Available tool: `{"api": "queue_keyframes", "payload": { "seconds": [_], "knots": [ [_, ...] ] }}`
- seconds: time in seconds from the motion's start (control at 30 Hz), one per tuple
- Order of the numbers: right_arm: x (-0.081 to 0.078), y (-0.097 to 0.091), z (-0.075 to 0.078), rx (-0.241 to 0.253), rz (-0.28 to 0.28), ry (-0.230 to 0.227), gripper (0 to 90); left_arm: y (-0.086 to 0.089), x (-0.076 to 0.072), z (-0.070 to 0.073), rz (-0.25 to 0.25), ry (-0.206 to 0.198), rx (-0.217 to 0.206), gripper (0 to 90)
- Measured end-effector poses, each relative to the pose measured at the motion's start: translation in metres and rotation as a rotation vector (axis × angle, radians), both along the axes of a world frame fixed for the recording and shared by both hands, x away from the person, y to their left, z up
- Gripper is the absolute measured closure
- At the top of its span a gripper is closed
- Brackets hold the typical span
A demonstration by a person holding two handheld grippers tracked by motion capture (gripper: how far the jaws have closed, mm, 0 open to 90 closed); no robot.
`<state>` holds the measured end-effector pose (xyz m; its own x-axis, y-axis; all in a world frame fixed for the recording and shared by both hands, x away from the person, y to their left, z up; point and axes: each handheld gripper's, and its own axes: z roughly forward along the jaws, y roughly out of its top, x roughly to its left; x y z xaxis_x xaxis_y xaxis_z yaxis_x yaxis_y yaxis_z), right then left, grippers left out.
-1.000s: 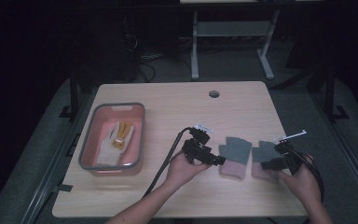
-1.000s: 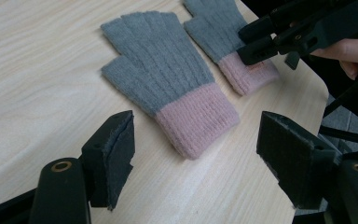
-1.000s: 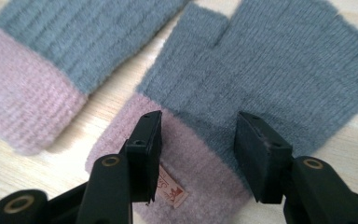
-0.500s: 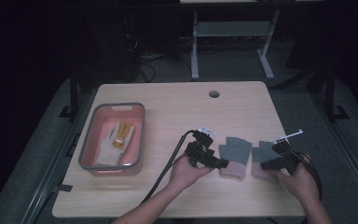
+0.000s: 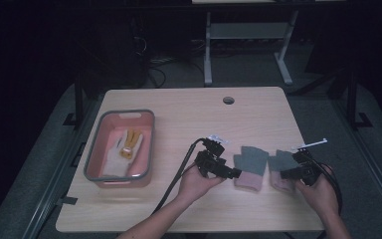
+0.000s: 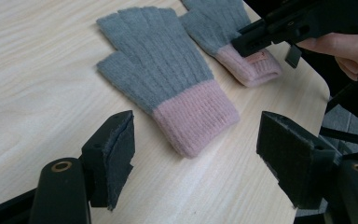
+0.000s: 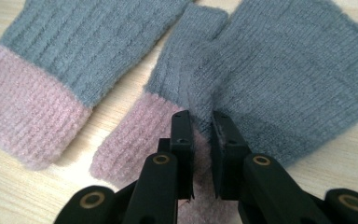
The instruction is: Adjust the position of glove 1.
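The right gripper [image 7: 200, 122] has just closed its jaws on the right glove [image 7: 279, 70] at the worktop's [image 5: 189, 114] four o'clock, readying a lift, while the left gripper [image 6: 196, 149] hangs open before the left glove [image 6: 163, 74].

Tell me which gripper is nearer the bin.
Left. The left gripper sits mid-table by one glove, jaws open, a short way right of the bin. The right gripper is farther right, pinching the other glove.

Two gloves [image 5: 251, 167] lie side by side right of centre on the table [image 5: 189, 109]; a tub [image 5: 121, 145] holding another glove [image 5: 129, 142] sits left.
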<state>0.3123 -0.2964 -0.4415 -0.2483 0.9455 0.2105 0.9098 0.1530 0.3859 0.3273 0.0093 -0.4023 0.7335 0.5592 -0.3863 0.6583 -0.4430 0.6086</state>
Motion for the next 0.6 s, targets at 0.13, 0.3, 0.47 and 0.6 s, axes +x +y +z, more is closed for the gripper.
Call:
{"api": "queue_keyframes", "payload": {
  "seconds": [0.13, 0.3, 0.47, 0.6],
  "knots": [
    [-0.001, -0.001, 0.001, 0.010, -0.011, -0.002, 81.5, 0.001, 0.000, 0.000, 0.000, -0.001, 0.004, 27.9],
    [-0.003, -0.002, 0.004, 0.016, -0.016, -0.005, 81.6, 0.001, 0.000, 0.001, 0.000, -0.001, 0.008, 27.9],
    [-0.007, 0.000, 0.015, 0.029, -0.015, -0.033, 81.5, 0.004, 0.001, 0.002, 0.013, -0.008, 0.008, 27.9],
    [-0.008, 0.007, 0.028, 0.051, -0.003, -0.060, 81.4, 0.006, 0.003, 0.003, 0.017, -0.009, 0.011, 27.9]
  ]
}}
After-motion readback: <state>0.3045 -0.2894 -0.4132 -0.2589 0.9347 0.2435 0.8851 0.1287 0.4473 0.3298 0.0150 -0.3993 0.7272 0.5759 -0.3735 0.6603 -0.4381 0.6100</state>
